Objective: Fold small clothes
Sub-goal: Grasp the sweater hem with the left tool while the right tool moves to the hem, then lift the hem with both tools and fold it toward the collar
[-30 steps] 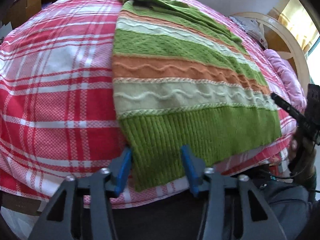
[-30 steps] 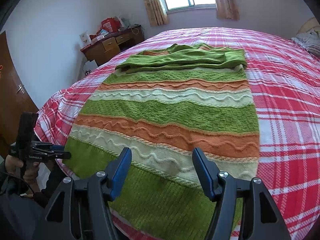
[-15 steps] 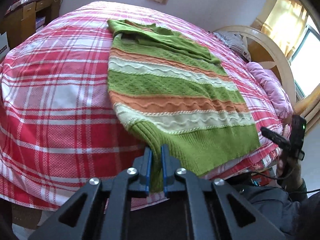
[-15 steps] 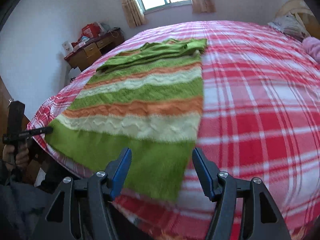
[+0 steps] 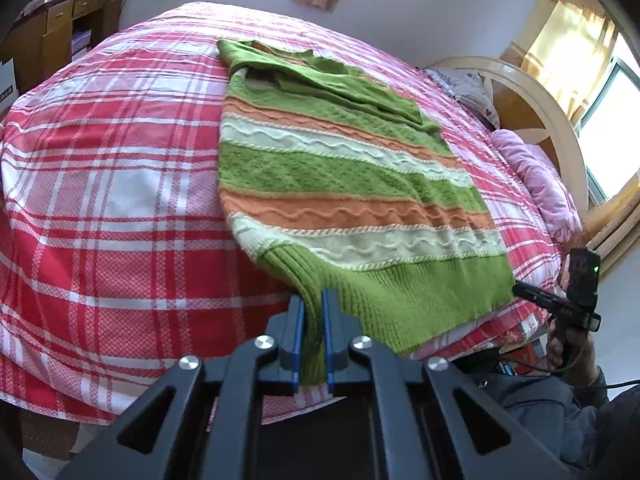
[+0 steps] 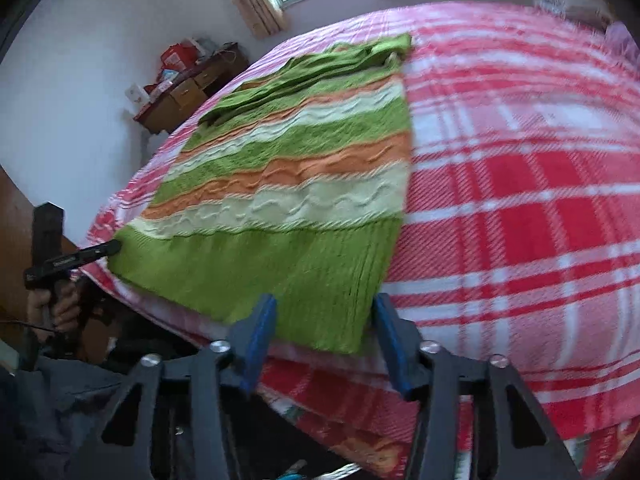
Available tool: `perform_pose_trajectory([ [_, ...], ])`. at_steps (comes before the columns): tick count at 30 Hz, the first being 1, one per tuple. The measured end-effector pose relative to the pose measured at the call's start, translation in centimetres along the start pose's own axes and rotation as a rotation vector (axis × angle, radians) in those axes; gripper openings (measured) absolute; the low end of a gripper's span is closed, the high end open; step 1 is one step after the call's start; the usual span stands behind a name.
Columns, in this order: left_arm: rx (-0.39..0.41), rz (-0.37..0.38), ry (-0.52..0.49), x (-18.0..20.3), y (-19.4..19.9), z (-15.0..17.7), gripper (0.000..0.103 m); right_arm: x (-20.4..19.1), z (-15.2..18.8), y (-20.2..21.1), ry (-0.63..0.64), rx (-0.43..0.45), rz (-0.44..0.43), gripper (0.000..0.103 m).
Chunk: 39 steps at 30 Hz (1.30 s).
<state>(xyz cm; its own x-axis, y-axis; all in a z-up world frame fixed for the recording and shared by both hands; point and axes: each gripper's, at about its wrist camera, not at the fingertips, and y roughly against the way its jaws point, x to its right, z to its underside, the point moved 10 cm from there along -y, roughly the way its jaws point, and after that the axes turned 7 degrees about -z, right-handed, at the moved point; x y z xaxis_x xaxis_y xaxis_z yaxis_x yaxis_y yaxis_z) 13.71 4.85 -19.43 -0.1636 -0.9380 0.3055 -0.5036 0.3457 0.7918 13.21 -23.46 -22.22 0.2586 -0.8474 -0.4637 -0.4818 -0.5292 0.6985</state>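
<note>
Bedding of woven plaid in red, pink and white is stretched across the bed (image 5: 100, 200), and on it a knitted sweater (image 5: 340, 184) is laid flat, its sleeves folded across the upper part. The knit is banded in green, orange and cream, with raised wavy ridges along the bands and a ribbed green hem (image 6: 248, 276) (the ribbing runs toward the near edge of the mattress). A curved wooden headboard (image 5: 536, 108) is seen at the far right of the left wrist view, with a pink quilted bundle (image 5: 540, 184) beside it. A wooden desk with drawers (image 6: 188, 92) stands against the wall, its top cluttered with red packaging.

The left gripper (image 5: 311, 320) is closed tight on one corner of the hem, the fabric pinched between its blue pads and lifted slightly. The right gripper (image 6: 324, 328) has just been closing; its jaws stand about half open, with the other hem corner between them but not pressed.
</note>
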Motion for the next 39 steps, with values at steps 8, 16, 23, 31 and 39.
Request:
perform_pose_trajectory([
  [8,0.000,0.015,0.017,-0.1,-0.1,-0.1,0.008,1.4,-0.6,1.2,-0.074,0.092,-0.061,0.005],
  [16,0.104,0.061,0.053,0.2,2.0,-2.5,0.008,-2.2,-4.2,5.3,-0.016,0.254,-0.216,0.005],
  [23,0.169,0.108,0.114,-0.2,3.2,-5.6,0.005,-2.5,-7.7,7.1,-0.082,0.330,-0.327,0.005],
  [31,0.216,0.112,0.141,-0.4,3.1,-9.1,0.004,-3.4,-13.1,7.9,-0.054,0.396,-0.357,0.004],
  [39,0.278,0.135,0.193,-1.1,3.4,-14.0,0.004,-3.9,-18.7,8.6,-0.022,0.457,-0.346,0.004],
])
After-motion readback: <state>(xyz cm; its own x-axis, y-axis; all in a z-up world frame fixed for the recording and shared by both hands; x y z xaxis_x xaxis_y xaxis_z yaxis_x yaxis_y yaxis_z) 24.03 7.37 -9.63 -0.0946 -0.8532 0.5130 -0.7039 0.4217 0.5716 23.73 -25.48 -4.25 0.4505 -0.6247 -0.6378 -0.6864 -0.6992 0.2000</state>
